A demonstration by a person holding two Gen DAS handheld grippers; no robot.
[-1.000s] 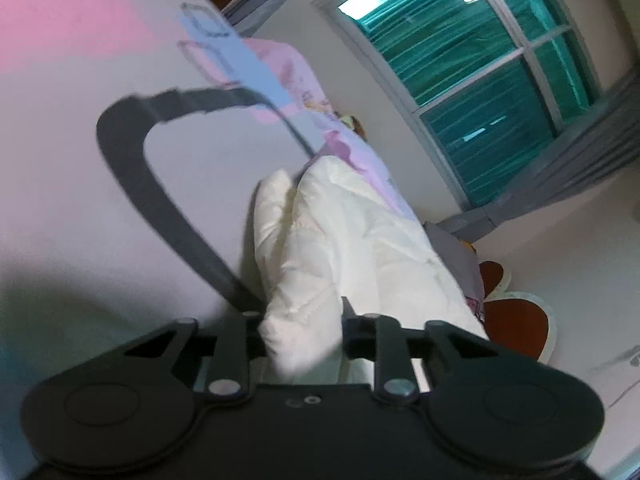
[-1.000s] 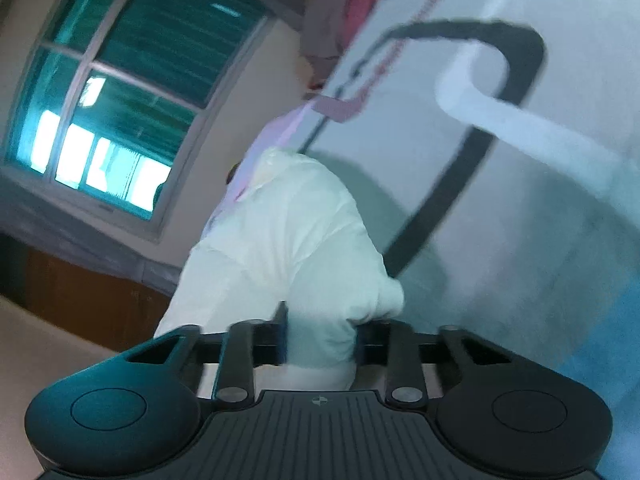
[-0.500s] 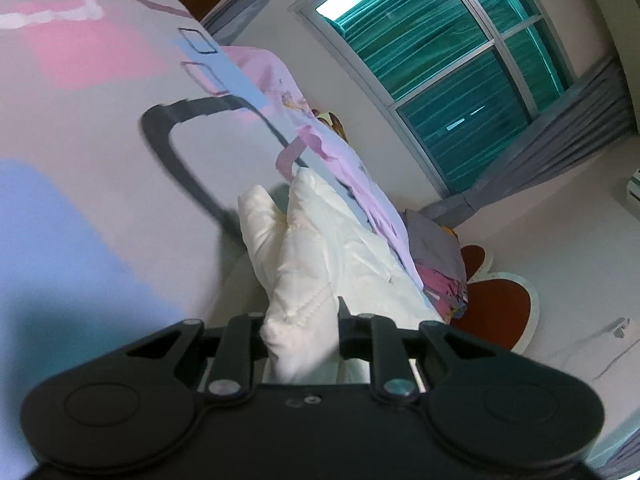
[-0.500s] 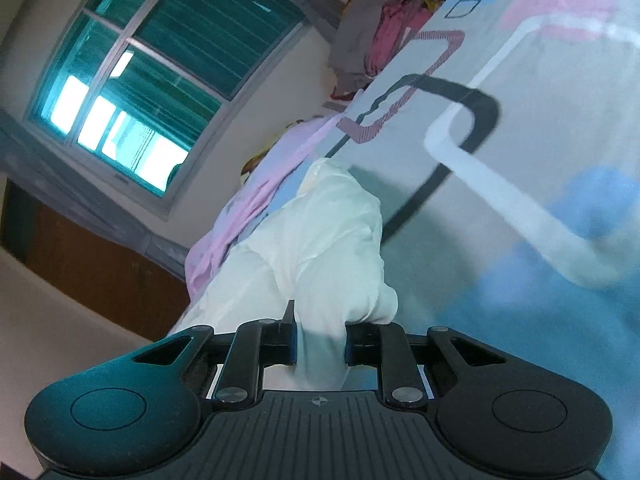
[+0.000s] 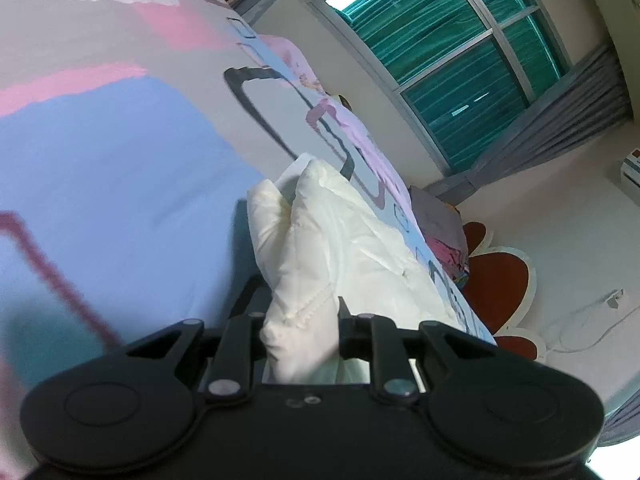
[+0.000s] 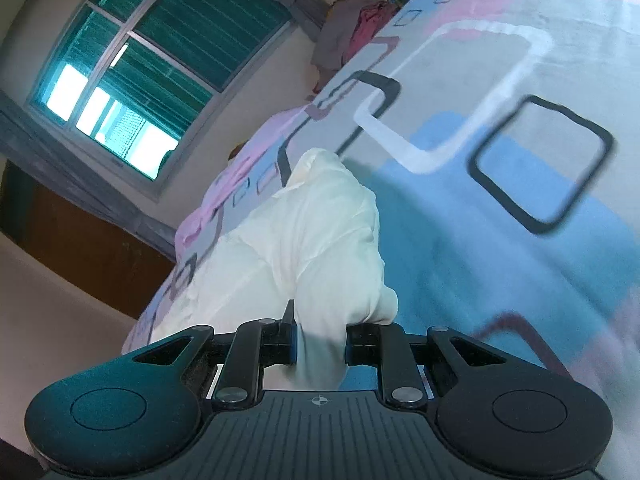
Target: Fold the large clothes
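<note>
Bed [image 5: 120, 168] with a sheet patterned in grey, blue and pink rounded squares; a green-shuttered window [image 5: 460, 52] on the cream wall beyond, a heap of clothes [image 6: 352, 28] at the bed's far end. The sheet lies bare on the outer side of each tool, and the bed's edge drops to the floor near the jacket. White padded jacket [image 5: 336, 248] lies on the bed, stretching forward from both tools: left tool [image 5: 302, 328] narrowly clamped on a bunched fold, right tool [image 6: 320, 344] likewise clamped on another fold of it.
</note>
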